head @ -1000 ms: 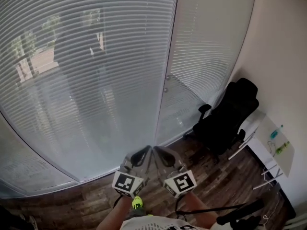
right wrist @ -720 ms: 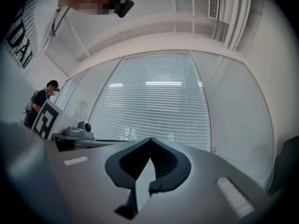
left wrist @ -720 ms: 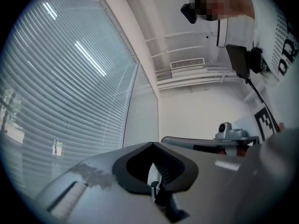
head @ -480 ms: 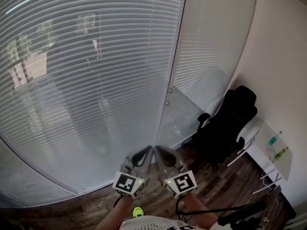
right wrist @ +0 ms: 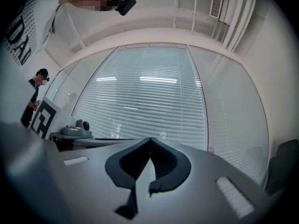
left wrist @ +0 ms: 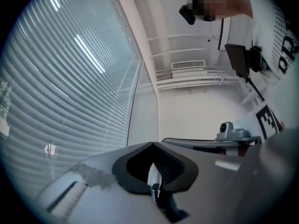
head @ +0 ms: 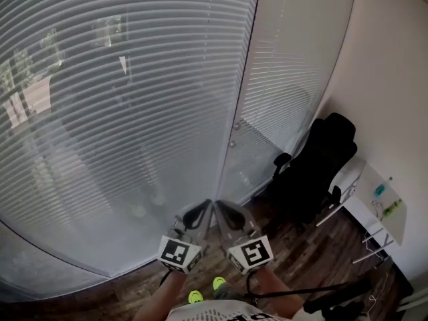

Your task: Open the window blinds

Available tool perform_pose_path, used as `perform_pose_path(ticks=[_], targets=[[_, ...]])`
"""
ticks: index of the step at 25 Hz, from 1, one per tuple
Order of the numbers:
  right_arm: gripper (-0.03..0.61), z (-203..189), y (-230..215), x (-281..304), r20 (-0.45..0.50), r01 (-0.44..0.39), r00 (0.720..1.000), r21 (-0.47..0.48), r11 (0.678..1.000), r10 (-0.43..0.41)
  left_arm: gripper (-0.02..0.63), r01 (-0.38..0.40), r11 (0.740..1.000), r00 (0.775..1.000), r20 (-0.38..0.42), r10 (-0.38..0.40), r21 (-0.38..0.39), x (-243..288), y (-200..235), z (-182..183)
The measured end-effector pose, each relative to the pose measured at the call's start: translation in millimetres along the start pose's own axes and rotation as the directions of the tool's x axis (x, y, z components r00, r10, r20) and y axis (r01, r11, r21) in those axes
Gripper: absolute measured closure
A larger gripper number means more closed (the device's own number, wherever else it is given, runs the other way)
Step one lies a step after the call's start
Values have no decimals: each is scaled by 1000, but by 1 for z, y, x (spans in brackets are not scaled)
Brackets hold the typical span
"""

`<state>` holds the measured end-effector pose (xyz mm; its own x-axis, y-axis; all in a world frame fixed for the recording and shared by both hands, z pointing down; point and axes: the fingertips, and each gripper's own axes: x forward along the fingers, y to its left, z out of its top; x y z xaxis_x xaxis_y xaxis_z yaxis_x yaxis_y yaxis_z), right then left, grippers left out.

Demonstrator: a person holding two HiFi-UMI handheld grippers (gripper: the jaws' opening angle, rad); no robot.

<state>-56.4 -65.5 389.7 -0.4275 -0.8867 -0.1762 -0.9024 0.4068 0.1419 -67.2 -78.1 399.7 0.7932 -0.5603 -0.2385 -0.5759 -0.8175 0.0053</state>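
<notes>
The window blinds (head: 114, 105) cover the wide pane at left, lowered, with the slats turned nearly shut, well ahead of both tools. The left tool (head: 208, 204) and the right tool (head: 217, 204) close beside it each have their jaws pressed together on nothing. The slats look thin, light and easily creased, so pinching them seems unwise. The small knobs (head: 235, 126) on the frame post (head: 246, 59) look the likelier hold, though they are too small to identify.

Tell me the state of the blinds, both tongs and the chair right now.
Wide window blind: lowered, covering the glass.
Narrow window blind: lowered too.
Left tongs: shut, nothing between them.
Right tongs: shut, nothing between them.
Office chair: upright, nobody in it.
</notes>
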Motion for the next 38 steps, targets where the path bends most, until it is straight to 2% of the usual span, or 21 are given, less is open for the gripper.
perform_pose_path(ticks=[7, 18, 22, 27, 31, 38], targets=[[575, -7, -21, 27, 15, -13, 1000, 4, 1000, 13, 623, -23, 999, 1000, -10, 24, 29, 21, 21, -9], [575, -27, -85, 70, 40, -89, 995, -29, 996, 90, 623, -82, 995, 997, 18, 81, 57, 90, 52, -22], [575, -25, -131, 84, 44, -107, 993, -6, 994, 107, 623, -105, 991, 994, 1, 106, 76, 138, 55, -25], [575, -35, -153, 88, 35, -142, 989, 26, 989, 141, 622, -142, 986, 988, -48, 147, 92, 159, 58, -41], [575, -33, -183, 106, 12, -154, 988, 65, 986, 153, 623, -154, 984, 985, -71, 160, 93, 191, 67, -36], [575, -58, -192, 114, -12, -157, 987, 86, 984, 159, 623, -176, 982, 981, -71, 181, 66, 203, 79, -54]])
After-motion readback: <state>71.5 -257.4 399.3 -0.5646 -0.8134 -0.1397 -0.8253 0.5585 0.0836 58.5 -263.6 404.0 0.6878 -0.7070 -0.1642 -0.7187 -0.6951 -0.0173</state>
